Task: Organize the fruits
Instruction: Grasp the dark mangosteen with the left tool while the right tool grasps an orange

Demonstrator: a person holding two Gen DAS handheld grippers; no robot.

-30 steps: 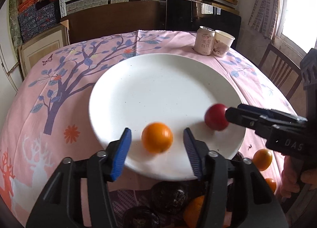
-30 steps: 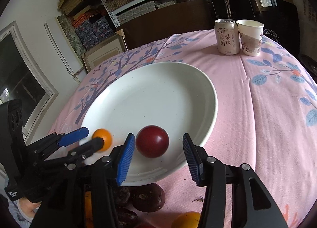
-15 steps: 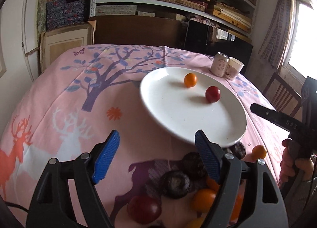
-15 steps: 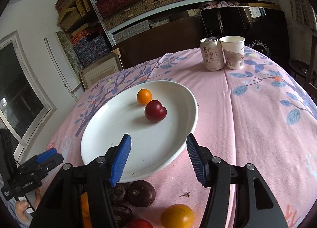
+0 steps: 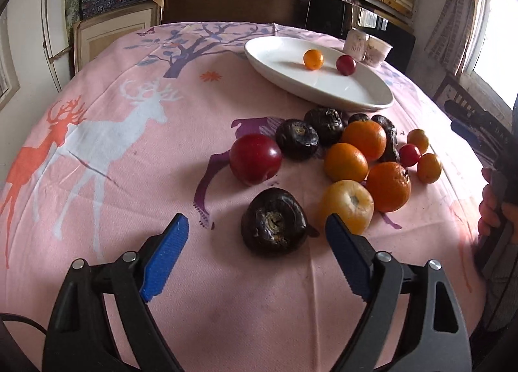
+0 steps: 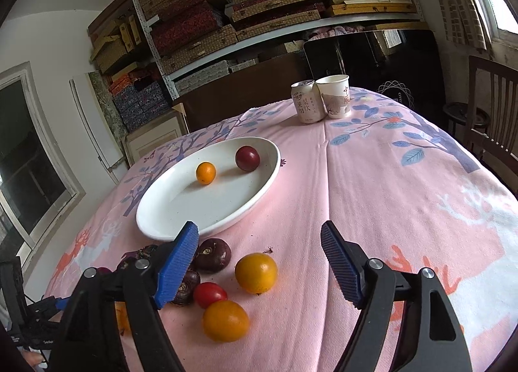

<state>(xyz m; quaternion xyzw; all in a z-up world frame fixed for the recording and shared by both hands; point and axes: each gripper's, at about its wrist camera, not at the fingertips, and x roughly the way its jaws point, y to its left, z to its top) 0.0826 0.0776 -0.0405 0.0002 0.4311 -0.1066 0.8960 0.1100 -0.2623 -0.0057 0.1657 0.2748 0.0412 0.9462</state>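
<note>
Both tools [image 5: 252,239] [image 6: 259,241] drew back, wide and empty; plate [image 6: 155,210] holds orange [image 6: 206,172] and plum [image 6: 247,158].

Both jaws have just been opening. The left hand-held gripper [image 5: 254,254] gapes wide and tilts steeply down; the right hand-held gripper [image 6: 259,262] gapes too, nothing gripped.

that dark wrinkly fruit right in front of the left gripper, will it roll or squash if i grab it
The dark wrinkled fruit looks squat and flattened, so it probably stays put rather than rolling. Its puckered, glossy skin hints at softness, so a hard squeeze might bruise it. The open left gripper looks wide enough.
</note>
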